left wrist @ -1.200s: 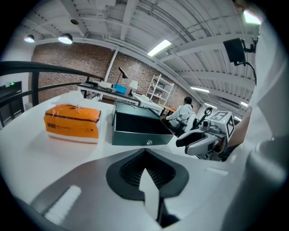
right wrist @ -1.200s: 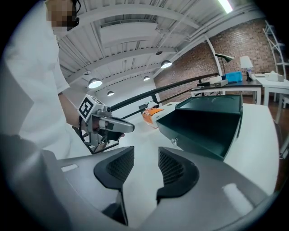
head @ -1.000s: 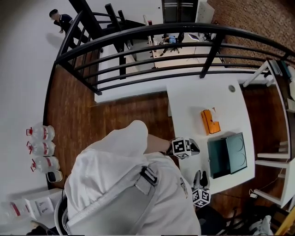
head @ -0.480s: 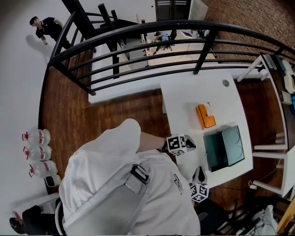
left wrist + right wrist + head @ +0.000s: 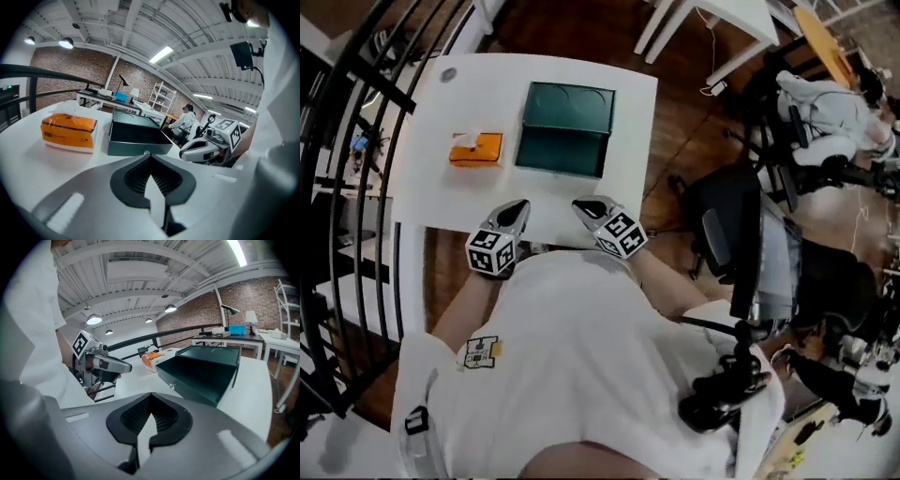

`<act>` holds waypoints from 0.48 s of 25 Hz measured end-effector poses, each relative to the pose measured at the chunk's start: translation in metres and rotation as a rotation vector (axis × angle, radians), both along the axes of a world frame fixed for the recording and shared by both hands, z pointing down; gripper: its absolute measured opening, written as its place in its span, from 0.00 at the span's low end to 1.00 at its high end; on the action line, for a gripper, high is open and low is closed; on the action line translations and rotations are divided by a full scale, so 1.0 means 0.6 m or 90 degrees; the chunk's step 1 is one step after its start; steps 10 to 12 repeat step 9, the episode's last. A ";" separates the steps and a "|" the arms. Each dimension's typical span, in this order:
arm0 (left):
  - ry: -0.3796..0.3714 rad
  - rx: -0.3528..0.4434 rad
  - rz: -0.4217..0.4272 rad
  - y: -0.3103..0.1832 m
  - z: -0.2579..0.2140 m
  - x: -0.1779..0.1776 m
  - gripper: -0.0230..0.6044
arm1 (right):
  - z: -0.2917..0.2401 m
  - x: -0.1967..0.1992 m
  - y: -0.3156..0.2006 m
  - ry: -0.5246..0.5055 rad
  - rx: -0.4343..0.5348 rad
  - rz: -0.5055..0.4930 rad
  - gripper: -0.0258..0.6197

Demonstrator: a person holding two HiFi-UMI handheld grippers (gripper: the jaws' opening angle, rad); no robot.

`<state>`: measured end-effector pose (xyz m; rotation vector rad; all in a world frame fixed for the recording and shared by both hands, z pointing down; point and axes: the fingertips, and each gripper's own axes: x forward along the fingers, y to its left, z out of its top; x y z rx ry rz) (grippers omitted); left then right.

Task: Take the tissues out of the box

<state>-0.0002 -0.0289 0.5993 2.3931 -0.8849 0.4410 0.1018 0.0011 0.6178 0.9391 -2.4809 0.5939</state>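
An orange tissue pack [image 5: 475, 148] with a bit of white tissue at its top slot lies on the white table [image 5: 422, 202], left of an open dark green box [image 5: 565, 127]. The left gripper view shows the pack [image 5: 69, 131] ahead to the left and the box [image 5: 136, 136] straight ahead. My left gripper [image 5: 516, 206] and right gripper [image 5: 586, 204] hover side by side at the table's near edge, well short of both. Each is shut with nothing between its jaws [image 5: 150, 176] [image 5: 150, 416]. In the right gripper view the box [image 5: 201, 371] is close and the pack [image 5: 151, 359] lies beyond it.
A black railing [image 5: 342, 216] runs along the table's left side. A black office chair [image 5: 727, 220] stands to the right on the wooden floor. More white tables [image 5: 722, 19] and a seated person [image 5: 825, 108] are at the far right.
The head view has swung round. The table, off to the right before, now lies straight ahead. Both grippers now hover side by side at its near edge, pointing at the box.
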 end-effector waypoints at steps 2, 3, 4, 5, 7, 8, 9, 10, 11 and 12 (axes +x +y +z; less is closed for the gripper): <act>0.001 -0.002 0.028 -0.013 -0.008 0.017 0.04 | -0.009 0.012 -0.006 0.001 -0.007 0.028 0.04; -0.001 -0.001 0.041 -0.021 -0.011 0.023 0.04 | -0.012 0.016 -0.010 0.001 -0.009 0.041 0.04; -0.003 0.000 0.048 -0.027 -0.013 0.026 0.04 | -0.011 0.020 -0.013 0.004 -0.009 0.049 0.04; -0.004 0.001 0.051 -0.029 -0.013 0.027 0.04 | -0.008 0.023 -0.014 0.007 -0.009 0.054 0.04; -0.004 0.000 0.051 -0.025 -0.009 0.028 0.04 | -0.003 0.026 -0.010 0.011 -0.011 0.055 0.04; -0.003 -0.001 0.051 -0.022 -0.007 0.029 0.04 | -0.001 0.027 -0.007 0.012 -0.011 0.054 0.04; -0.002 -0.002 0.052 -0.018 -0.005 0.031 0.04 | 0.001 0.029 -0.003 0.014 -0.012 0.054 0.04; -0.002 -0.002 0.052 -0.018 -0.005 0.031 0.04 | 0.001 0.029 -0.003 0.014 -0.012 0.054 0.04; -0.002 -0.002 0.052 -0.018 -0.005 0.031 0.04 | 0.001 0.029 -0.003 0.014 -0.012 0.054 0.04; -0.002 -0.002 0.052 -0.018 -0.005 0.031 0.04 | 0.001 0.029 -0.003 0.014 -0.012 0.054 0.04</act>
